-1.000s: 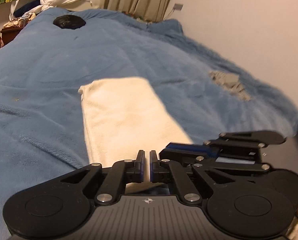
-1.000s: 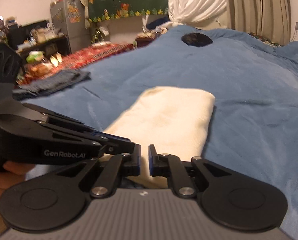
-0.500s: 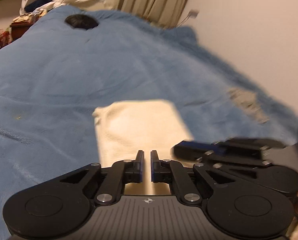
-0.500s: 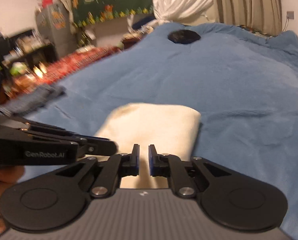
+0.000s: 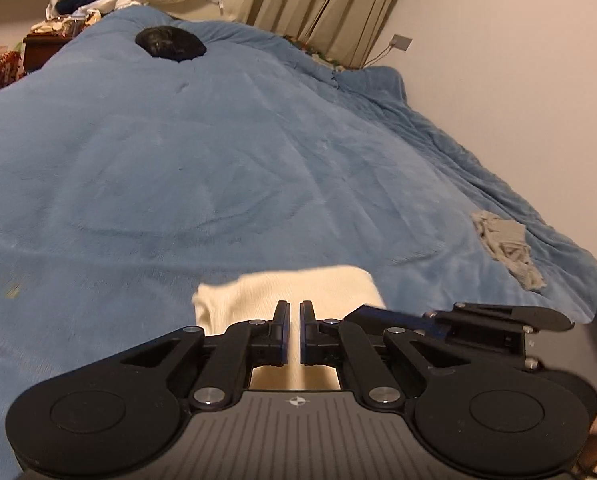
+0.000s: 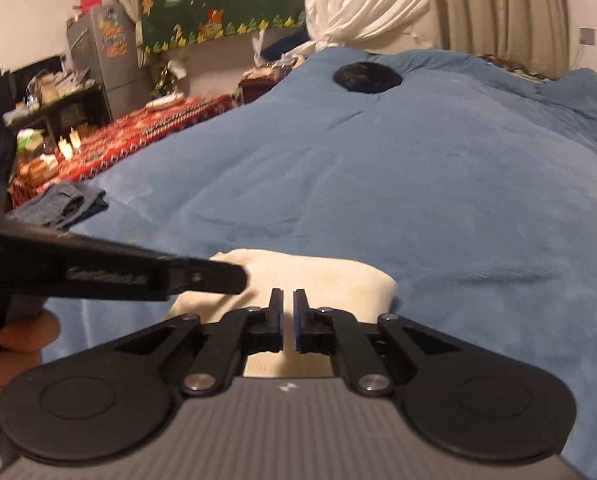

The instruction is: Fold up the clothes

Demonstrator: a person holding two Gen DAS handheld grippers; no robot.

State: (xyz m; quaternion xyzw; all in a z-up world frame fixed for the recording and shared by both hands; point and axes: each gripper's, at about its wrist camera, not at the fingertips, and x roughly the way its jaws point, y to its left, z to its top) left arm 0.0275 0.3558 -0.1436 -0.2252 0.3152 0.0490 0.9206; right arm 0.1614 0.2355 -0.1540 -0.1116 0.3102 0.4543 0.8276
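Left wrist view: my tools over the cream cloth (image 5: pixel 258 292) on the bed (image 5: pixel 218 160).
My left tool (image 5: pixel 294 322) and right tool (image 6: pixel 287 312) were both narrowed nearly shut at the lower centre; whether they pinched the cloth I couldn't tell.

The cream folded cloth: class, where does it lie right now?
In both wrist views the cream folded cloth lies on the blue blanket at the near edge, just ahead of both grippers.

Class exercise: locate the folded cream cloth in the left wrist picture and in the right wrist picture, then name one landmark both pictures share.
Left wrist: cream cloth lies low at centre, just beyond the left gripper.
Right wrist: cream cloth lies low at centre, beyond the right gripper.
Shared landmark: the round black object far up the blue blanket.
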